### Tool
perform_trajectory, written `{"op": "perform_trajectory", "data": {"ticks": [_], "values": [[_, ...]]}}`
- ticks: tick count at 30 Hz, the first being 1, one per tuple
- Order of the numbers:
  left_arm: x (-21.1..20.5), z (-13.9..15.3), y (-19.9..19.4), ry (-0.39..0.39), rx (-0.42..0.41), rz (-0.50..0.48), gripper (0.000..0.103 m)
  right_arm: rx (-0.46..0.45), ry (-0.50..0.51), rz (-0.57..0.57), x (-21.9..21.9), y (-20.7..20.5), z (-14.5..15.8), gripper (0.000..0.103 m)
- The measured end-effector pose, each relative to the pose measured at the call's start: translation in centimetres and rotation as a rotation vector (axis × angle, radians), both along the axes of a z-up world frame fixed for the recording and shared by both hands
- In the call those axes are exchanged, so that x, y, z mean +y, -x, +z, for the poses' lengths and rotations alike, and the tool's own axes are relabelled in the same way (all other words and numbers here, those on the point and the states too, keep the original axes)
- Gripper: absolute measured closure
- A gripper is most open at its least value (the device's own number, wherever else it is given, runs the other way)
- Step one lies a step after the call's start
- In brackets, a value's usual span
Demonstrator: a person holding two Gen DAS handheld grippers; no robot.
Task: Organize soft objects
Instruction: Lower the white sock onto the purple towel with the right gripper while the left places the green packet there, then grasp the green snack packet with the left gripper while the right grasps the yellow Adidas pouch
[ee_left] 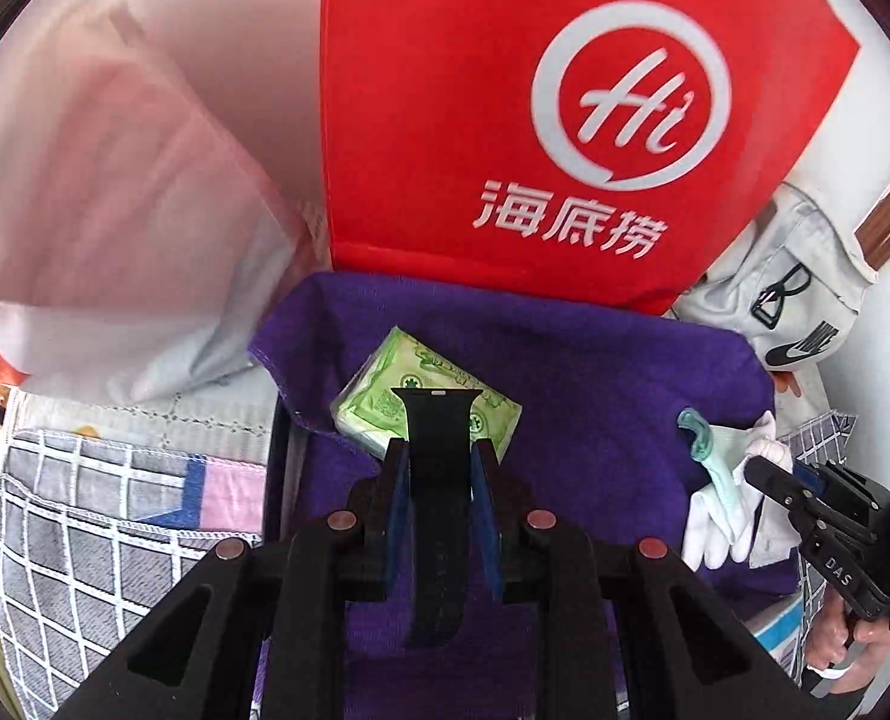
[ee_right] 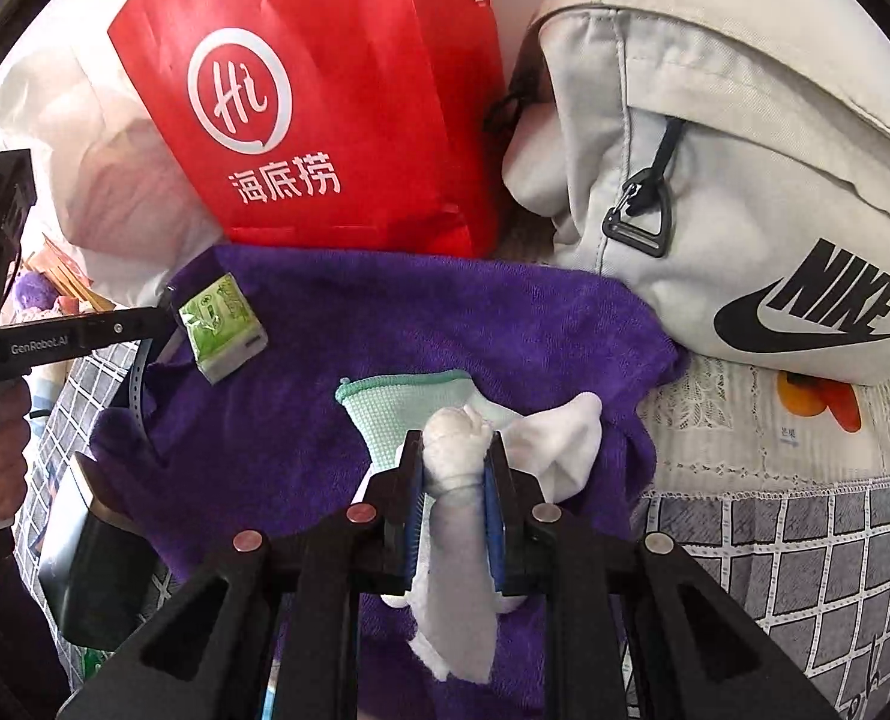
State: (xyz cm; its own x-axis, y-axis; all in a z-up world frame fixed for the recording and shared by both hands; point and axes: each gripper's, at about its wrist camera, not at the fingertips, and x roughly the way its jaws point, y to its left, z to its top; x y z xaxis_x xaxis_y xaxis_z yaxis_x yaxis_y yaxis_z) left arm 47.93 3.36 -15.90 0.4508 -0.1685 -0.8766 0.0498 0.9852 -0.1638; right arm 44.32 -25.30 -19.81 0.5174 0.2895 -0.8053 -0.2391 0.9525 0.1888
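**Risk entry: two soft items held over the purple towel**

Your left gripper point(ee_left: 438, 450) pinches a black watch strap point(ee_left: 438, 480) above the green tissue pack point(ee_left: 384, 402); it could snag there. Your right gripper point(ee_right: 454, 474) clamps a white sock point(ee_right: 454, 450) over the purple towel point(ee_right: 445, 324); its loose tail may drag the mint-cuffed sock point(ee_right: 402, 408).
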Motion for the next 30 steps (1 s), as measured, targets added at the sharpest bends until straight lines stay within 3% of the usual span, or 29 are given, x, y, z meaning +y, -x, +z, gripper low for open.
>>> {"op": "perform_trajectory", "data": {"ticks": [5, 10, 18, 23, 30], "values": [[-0.1, -0.8, -0.7, 0.012, 0.015, 0.005, 0.083, 0.006, -0.022, 0.005, 0.0, -0.1, -0.2, 0.081], [-0.4, -1.0, -0.4, -0.007, 0.019, -0.002, 0.083, -0.010, -0.028, 0.019, 0.4, 0.2, 0.1, 0.055], [-0.5, 0.7, 1.9, -0.043, 0.008, 0.010, 0.082, -0.055, -0.049, -0.015, -0.1, 1.8, 2.4, 0.053], [0.1, 2.7, 5.1, -0.047, -0.037, 0.040, 0.062, -0.096, -0.048, -0.033, -0.1, 4.5, 4.8, 0.053], [0.7, 5.9, 10.9, -0.049, -0.100, 0.043, 0.059, -0.113, -0.031, -0.028, 1.3, 10.6, 7.3, 0.052]]}}
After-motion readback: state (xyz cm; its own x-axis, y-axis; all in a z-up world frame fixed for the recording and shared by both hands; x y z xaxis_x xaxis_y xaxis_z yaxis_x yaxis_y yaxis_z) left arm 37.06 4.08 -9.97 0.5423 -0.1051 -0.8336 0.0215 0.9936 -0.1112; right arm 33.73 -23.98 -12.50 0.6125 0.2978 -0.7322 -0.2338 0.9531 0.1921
